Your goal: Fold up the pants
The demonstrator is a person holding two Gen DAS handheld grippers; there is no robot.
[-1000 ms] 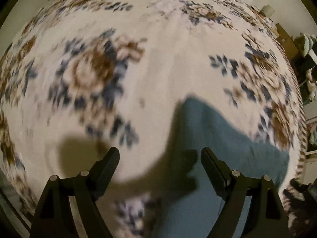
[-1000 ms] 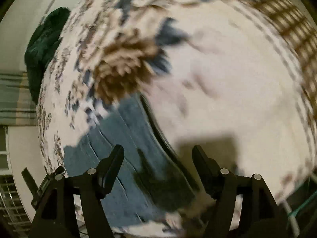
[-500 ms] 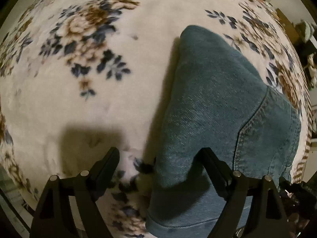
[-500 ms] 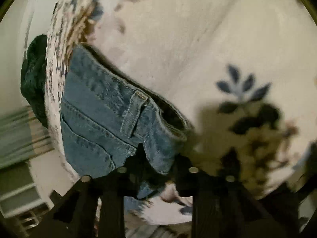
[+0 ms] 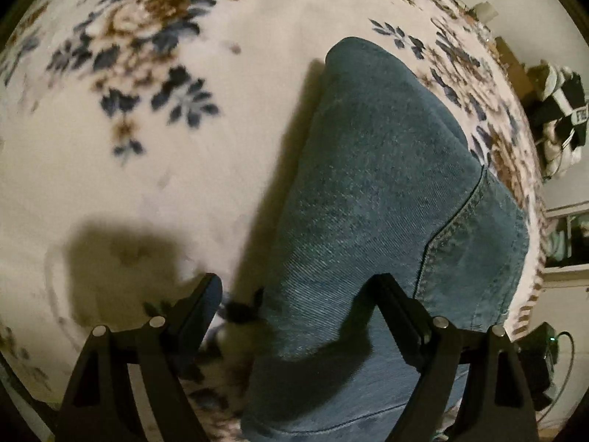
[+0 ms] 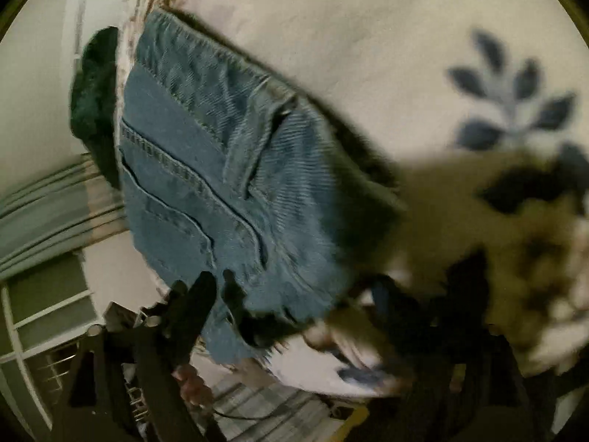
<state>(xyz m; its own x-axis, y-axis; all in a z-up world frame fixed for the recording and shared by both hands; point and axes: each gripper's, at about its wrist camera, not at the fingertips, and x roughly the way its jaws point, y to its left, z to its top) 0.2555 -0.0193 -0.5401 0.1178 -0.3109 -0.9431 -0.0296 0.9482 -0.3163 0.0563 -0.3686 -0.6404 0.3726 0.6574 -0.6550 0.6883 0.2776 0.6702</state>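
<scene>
Blue denim pants (image 5: pixel 386 191) lie folded on a cream floral blanket (image 5: pixel 147 147). My left gripper (image 5: pixel 294 294) is open, low over the near left edge of the pants, one finger over the blanket and one over the denim. In the right wrist view the waistband and pocket seams of the pants (image 6: pixel 221 169) fill the left half. My right gripper (image 6: pixel 294 302) is open, its fingers astride the near corner of the waistband; the view is blurred and dark there.
The blanket edge (image 5: pixel 530 221) runs along the right, with clutter and shoes (image 5: pixel 559 107) beyond it. A dark green garment (image 6: pixel 95 110) lies at the blanket's far edge. Striped floor covering (image 6: pixel 257 397) shows below the right gripper.
The right gripper was shut on the waistband corner half a second ago and has now opened. The left gripper has lowered closer over the pants' left edge.
</scene>
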